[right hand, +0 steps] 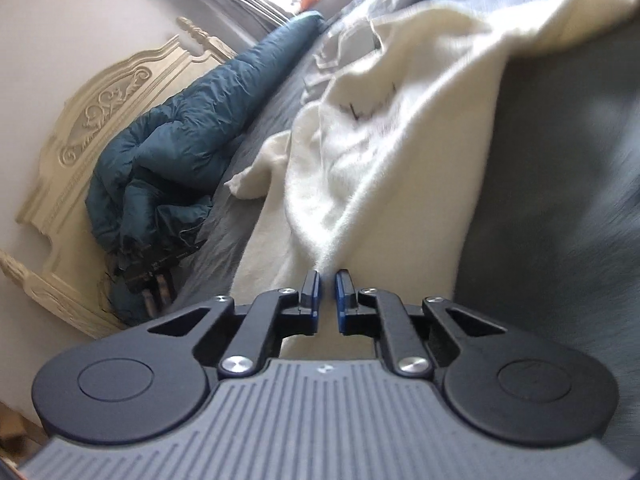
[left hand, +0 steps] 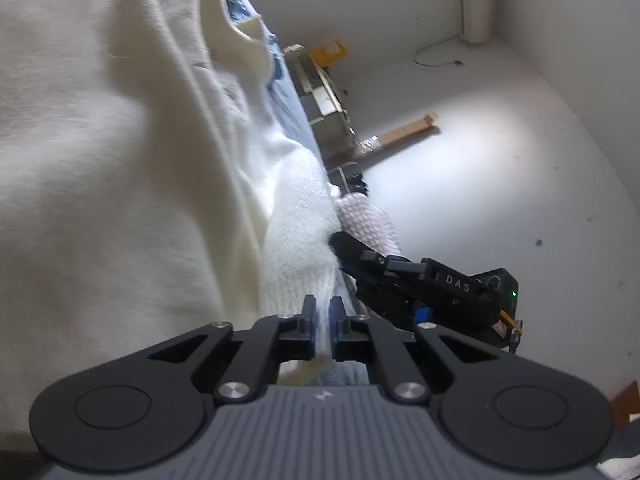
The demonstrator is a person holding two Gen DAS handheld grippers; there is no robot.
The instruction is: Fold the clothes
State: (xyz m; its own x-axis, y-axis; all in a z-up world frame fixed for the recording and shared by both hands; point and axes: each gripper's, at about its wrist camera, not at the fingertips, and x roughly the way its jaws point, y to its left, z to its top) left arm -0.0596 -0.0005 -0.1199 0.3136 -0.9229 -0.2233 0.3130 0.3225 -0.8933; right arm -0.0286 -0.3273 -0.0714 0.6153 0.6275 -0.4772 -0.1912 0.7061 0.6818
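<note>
A cream fluffy sweater (left hand: 120, 160) fills the left of the left wrist view, spread over a grey-blue bed sheet (left hand: 292, 120). My left gripper (left hand: 323, 308) is shut on the sweater's ribbed edge, and white fabric shows between its blue pads. Just beyond it, my right gripper (left hand: 344, 248) comes in from the right and meets the same edge. In the right wrist view the sweater (right hand: 380, 140) runs up and away in folds. There my right gripper (right hand: 327, 284) is shut on a pinched ridge of it.
A teal duvet (right hand: 180, 132) is bunched against a carved cream headboard (right hand: 100, 112) on the left. Grey-blue sheet (right hand: 560, 200) lies to the right. Past the bed edge are a white floor (left hand: 500, 160), a wooden plank (left hand: 404, 132) and pale pink knitted fabric (left hand: 368, 220).
</note>
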